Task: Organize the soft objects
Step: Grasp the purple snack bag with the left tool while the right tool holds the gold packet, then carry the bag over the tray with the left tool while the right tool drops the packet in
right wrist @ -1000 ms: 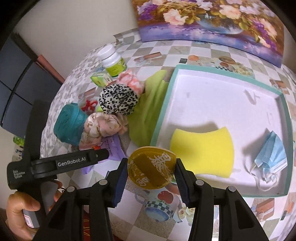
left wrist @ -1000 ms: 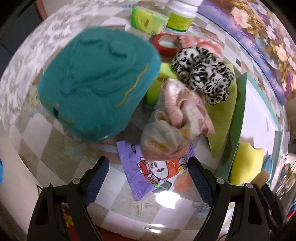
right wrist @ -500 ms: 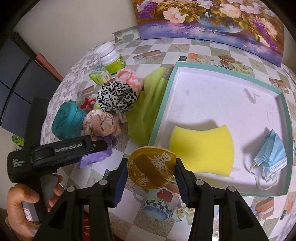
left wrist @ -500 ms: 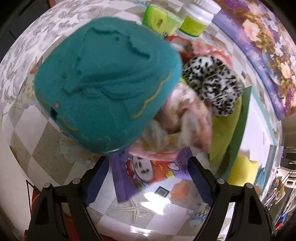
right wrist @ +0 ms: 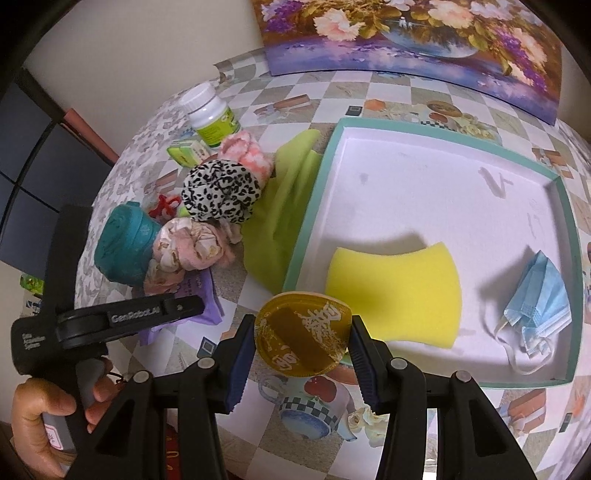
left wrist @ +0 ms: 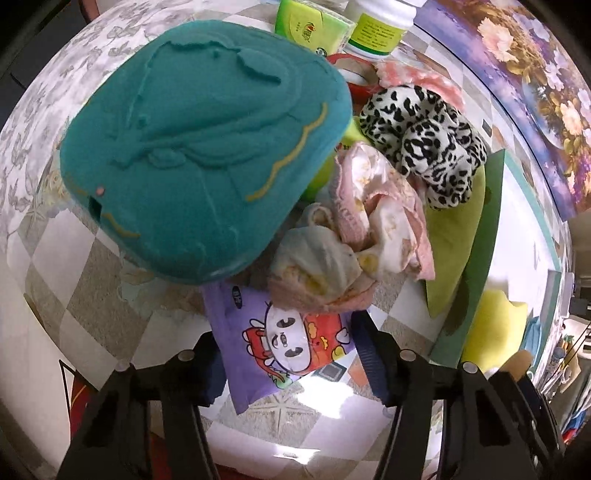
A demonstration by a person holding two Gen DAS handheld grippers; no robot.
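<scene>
My left gripper (left wrist: 288, 354) is open, its fingers on either side of a purple cartoon packet (left wrist: 284, 336) lying on the table. Just beyond it lie a crumpled pink cloth (left wrist: 354, 236), a teal rolled towel (left wrist: 199, 144) and a leopard-print cloth (left wrist: 424, 136). My right gripper (right wrist: 303, 350) is shut on a round amber disc (right wrist: 301, 338), held above the table beside the teal-rimmed tray (right wrist: 314, 206). The tray holds a yellow sponge (right wrist: 395, 291) and a blue face mask (right wrist: 535, 299).
A green cloth (right wrist: 280, 218) drapes against the tray's left rim. A white bottle (right wrist: 212, 114), a green box (right wrist: 186, 151), a pink fuzzy cloth (right wrist: 245, 155) and a red item (right wrist: 162, 205) stand behind the pile. A flower painting (right wrist: 424, 33) leans at the back.
My left gripper has come down and forward over the purple packet, its jaws narrower around it. My right gripper holds the disc in the same place.
</scene>
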